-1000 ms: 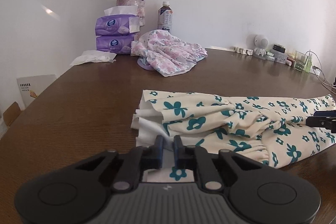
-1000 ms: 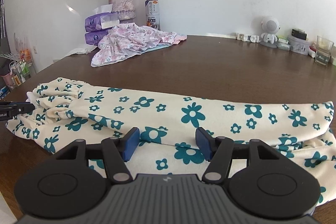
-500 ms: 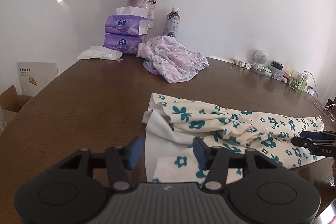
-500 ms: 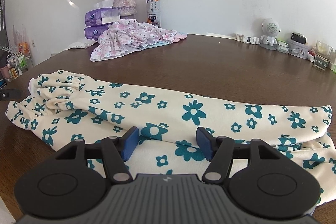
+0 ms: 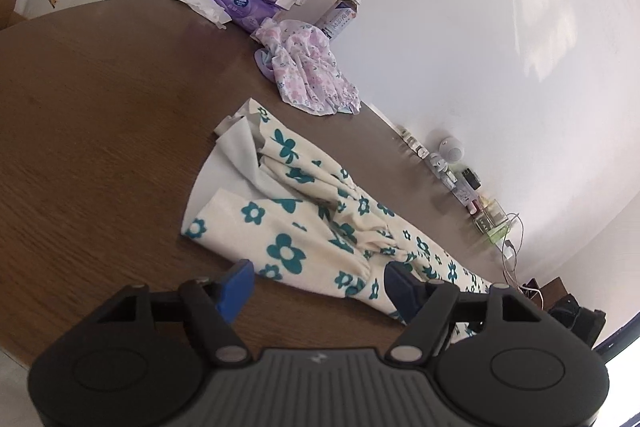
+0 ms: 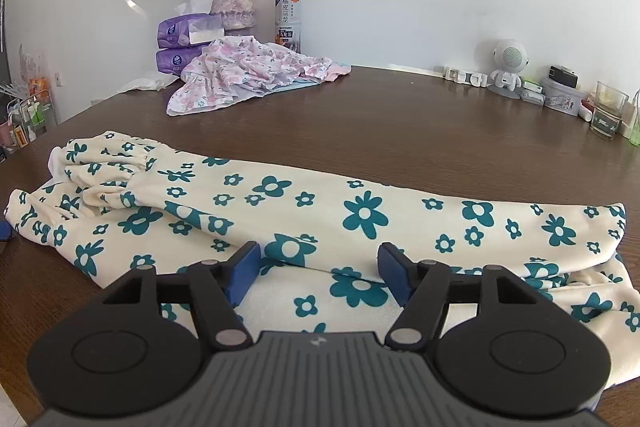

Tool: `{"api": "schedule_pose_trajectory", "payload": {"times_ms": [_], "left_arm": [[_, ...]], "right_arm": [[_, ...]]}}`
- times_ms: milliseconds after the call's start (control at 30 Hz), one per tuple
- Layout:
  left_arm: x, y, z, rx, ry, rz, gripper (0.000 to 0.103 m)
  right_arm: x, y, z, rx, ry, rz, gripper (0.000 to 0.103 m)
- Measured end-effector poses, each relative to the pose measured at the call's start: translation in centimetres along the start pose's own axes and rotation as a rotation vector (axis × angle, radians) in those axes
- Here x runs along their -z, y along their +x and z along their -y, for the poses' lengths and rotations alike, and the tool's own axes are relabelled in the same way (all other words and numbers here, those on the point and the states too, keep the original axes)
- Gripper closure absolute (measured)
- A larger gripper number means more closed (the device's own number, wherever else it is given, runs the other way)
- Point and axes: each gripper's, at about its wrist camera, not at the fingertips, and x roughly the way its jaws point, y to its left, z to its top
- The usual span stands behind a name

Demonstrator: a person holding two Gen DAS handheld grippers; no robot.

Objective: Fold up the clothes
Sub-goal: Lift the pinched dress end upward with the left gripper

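A cream garment with teal flowers [image 6: 320, 211] lies folded into a long strip across the brown table [image 6: 400, 115]. In the left wrist view, which is tilted, the same cream garment [image 5: 304, 223] shows its gathered end with the white lining turned out. My left gripper [image 5: 320, 285] is open above the garment's near edge and holds nothing. My right gripper [image 6: 318, 271] is open too, low over the middle of the strip, with cloth showing between its blue fingertips [image 6: 244, 267]. A blue bit of the left gripper shows at the right wrist view's left edge.
A crumpled pink floral garment [image 6: 248, 75] lies at the back of the table. Behind it stand purple tissue packs [image 6: 182, 45], a vase of roses [image 6: 230, 5] and a bottle [image 6: 288, 17]. Small items and a glass [image 6: 608, 115] line the back right wall.
My left gripper let go of the garment's end, opened wide, drew back and tilted. The gathered end now lies loose on the table. The right gripper stayed open and moved closer.
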Motion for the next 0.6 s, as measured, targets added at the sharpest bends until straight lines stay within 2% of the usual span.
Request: {"api": "schedule_pose_trajectory", "payload": {"times_ms": [133, 267, 500, 600], "left_arm": [[-1.1, 2.4, 0.2, -0.030, -0.086, 0.086, 0.032], [-2.5, 4.6, 0.6, -0.097, -0.138, 0.177, 0.032], [-3.9, 6.4, 1.0, -0.172, -0.157, 0.234, 0.034], [-4.2, 7.0, 1.1, -0.223, -0.145, 0.265, 0.041]], "right_arm": [[0.0, 0.0, 0.0, -0.001, 0.001, 0.000, 0.037], [0.0, 0.0, 0.1, -0.005, 0.008, 0.001, 0.037], [0.1, 0.0, 0.1, -0.009, 0.014, 0.002, 0.036], [0.1, 0.1, 0.1, -0.007, 0.013, 0.002, 0.036]]}}
